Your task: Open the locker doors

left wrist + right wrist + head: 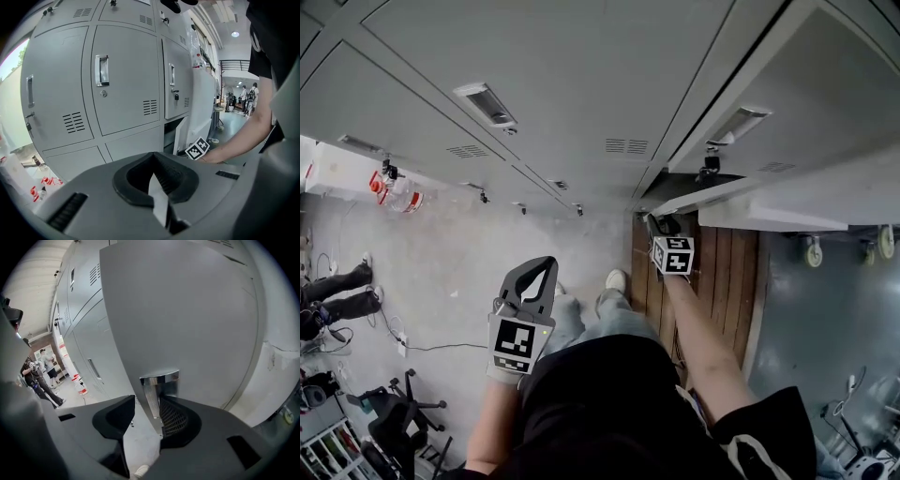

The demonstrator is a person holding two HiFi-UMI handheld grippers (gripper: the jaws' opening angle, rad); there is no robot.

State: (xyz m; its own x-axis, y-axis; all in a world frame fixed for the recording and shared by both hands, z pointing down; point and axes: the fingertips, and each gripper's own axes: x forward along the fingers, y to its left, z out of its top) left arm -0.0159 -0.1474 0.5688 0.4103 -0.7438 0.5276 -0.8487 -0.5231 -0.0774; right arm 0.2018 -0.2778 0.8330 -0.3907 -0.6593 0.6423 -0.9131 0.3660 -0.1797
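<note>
Your right gripper (145,409) has its jaws partly apart with the chrome handle (158,383) standing between them. The jaw on the right of that view lies close against the handle. The other jaw is clear of it, with a gap showing, so nothing is clamped yet. The handle sits at the free edge of a grey door (187,310). That edge runs straight down between the jaws, and the door looks already swung a little off its frame.

Your left gripper (157,174) has its jaws together on nothing. It hangs in front of you, well apart from the lockers (122,89), whose doors facing it are all shut with their handles untouched.

In the head view your right gripper (661,225) is stretched forward and down to the low locker at the right of the row, while your left gripper (546,265) idles near your knees.

The step in hand appears to be taking hold of this door's handle. Next, close the jaws until both press on the handle, squarely and not on the thin door edge. Then draw the door toward you along its swing and keep the wrist following the arc, so the chrome does not slip out. The shut doors to the left remain for afterwards.
</note>
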